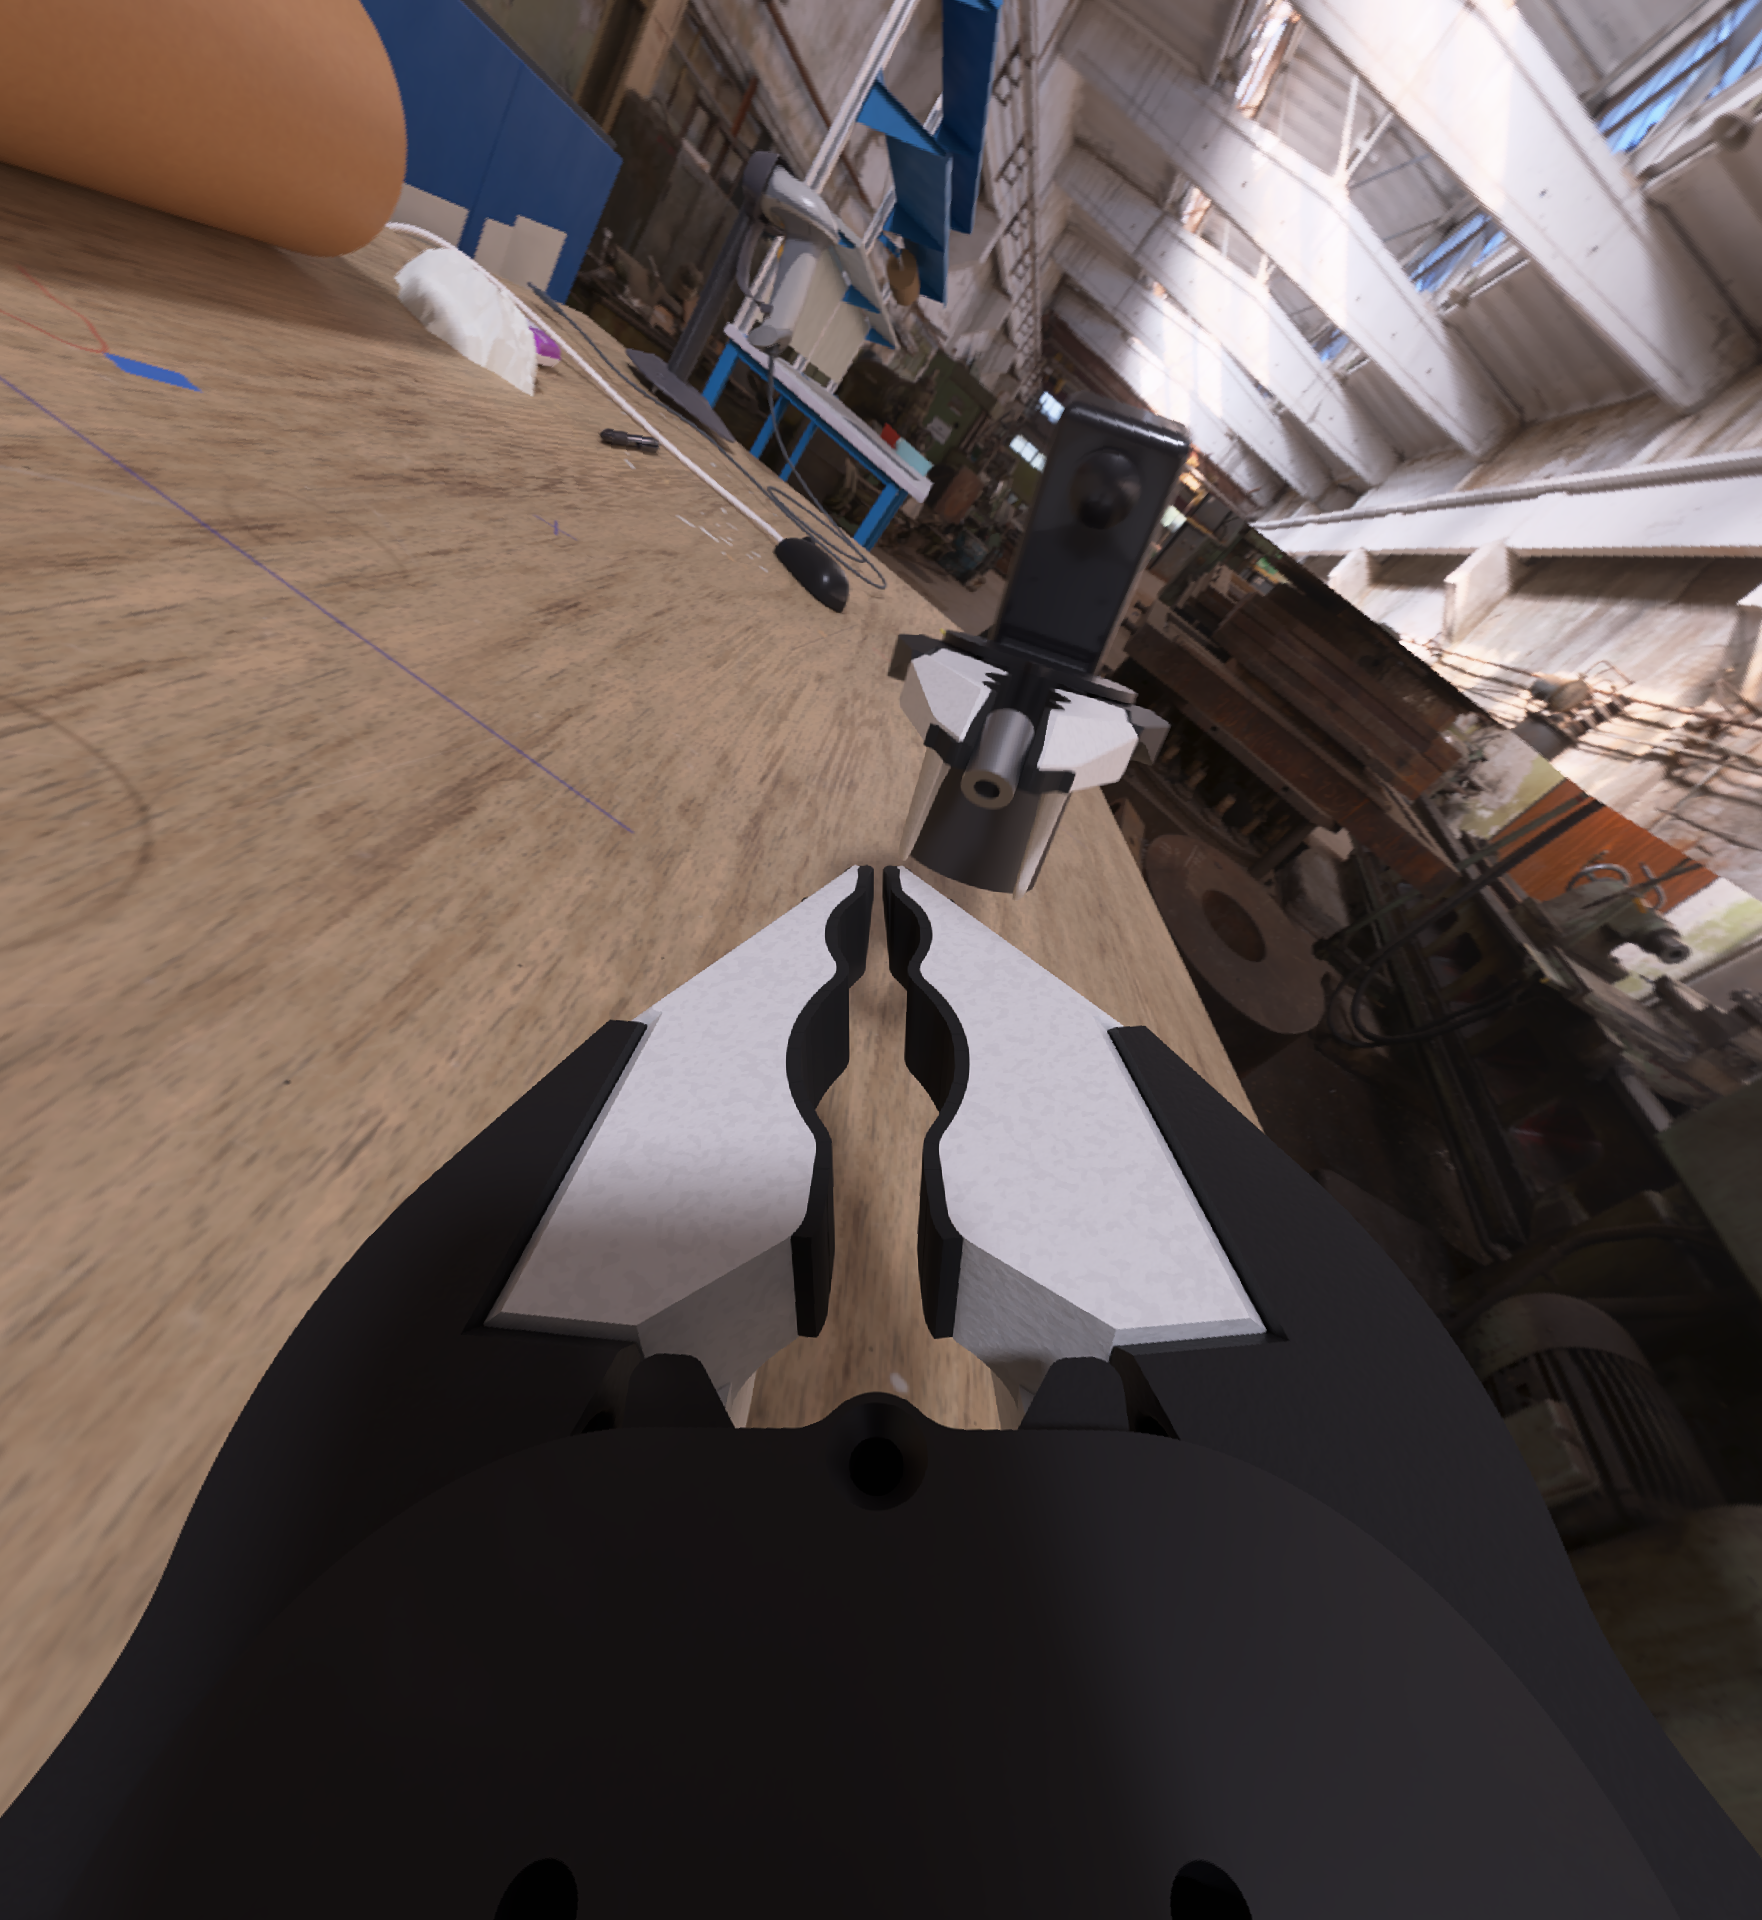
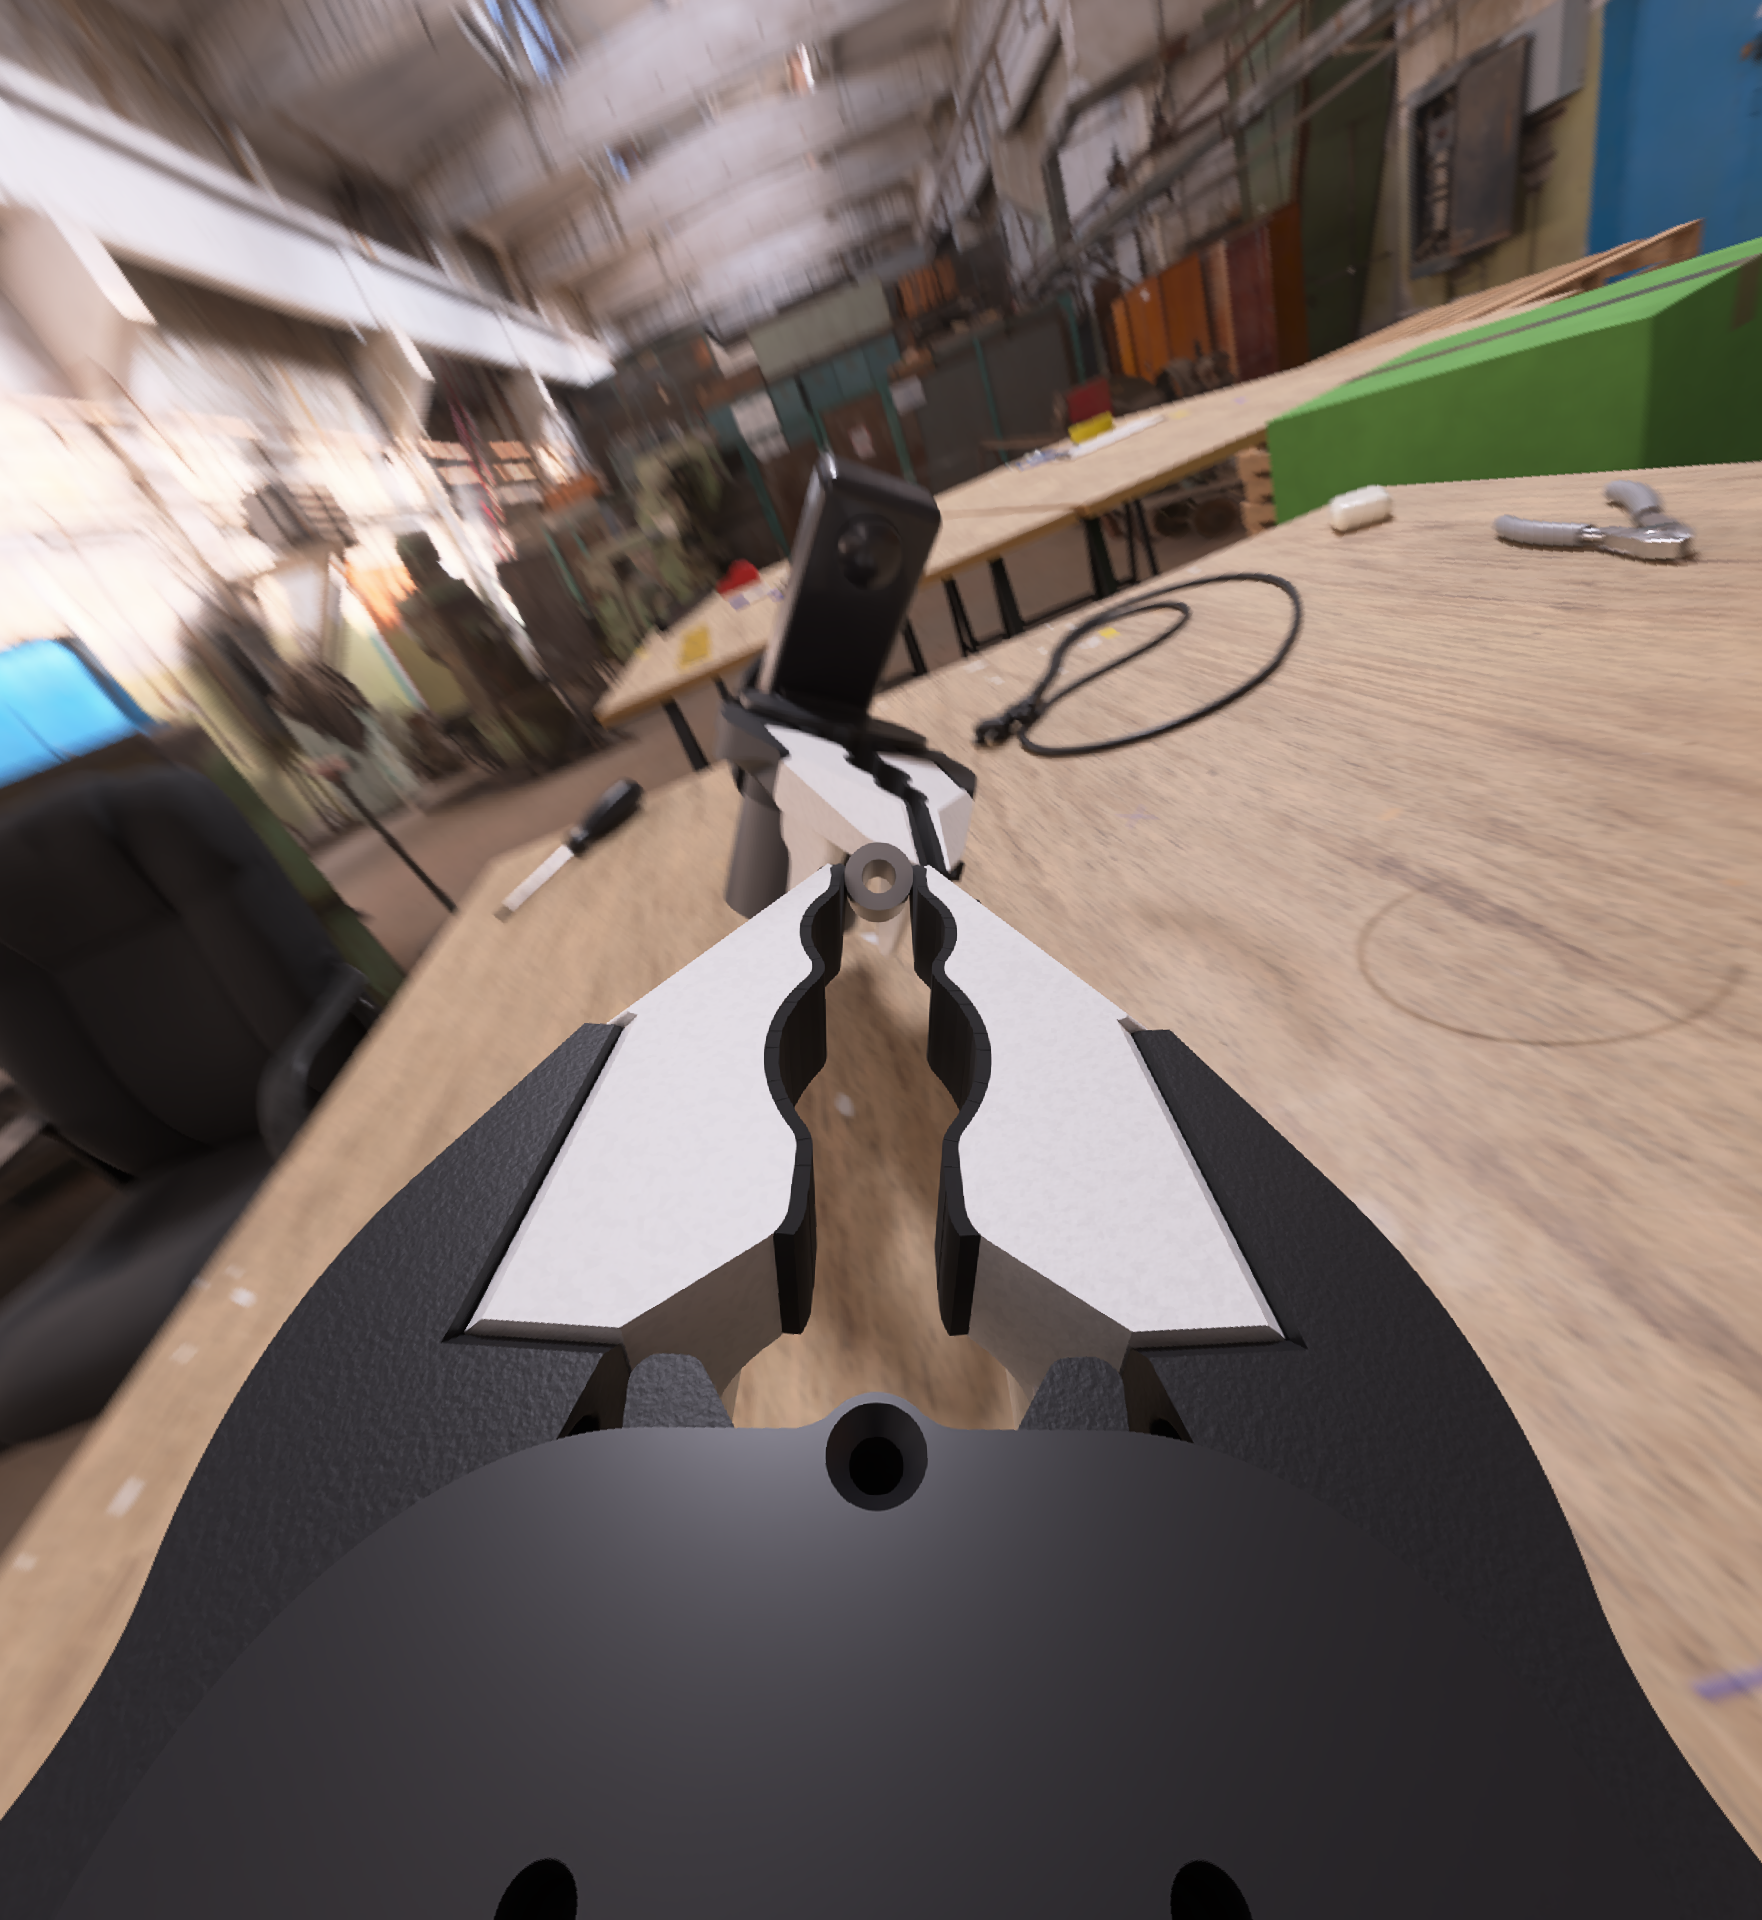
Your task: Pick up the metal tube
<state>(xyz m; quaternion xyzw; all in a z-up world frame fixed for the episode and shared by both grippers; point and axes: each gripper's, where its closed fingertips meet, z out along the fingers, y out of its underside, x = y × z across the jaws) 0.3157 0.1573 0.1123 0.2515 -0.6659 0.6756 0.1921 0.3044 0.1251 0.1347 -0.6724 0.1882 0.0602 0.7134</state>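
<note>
We hold the short grey metal tube clamped at the tips of our right gripper, apparently clear of the pale wooden table. At twelve o'clock our left gripper hangs empty, jaws nearly together. Keep the squeeze steady; lift straight.

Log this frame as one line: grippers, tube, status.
left gripper: shut, empty, above table | right gripper: shut on metal tube | tube: held at fingertips, off the table | status: lifted
</note>
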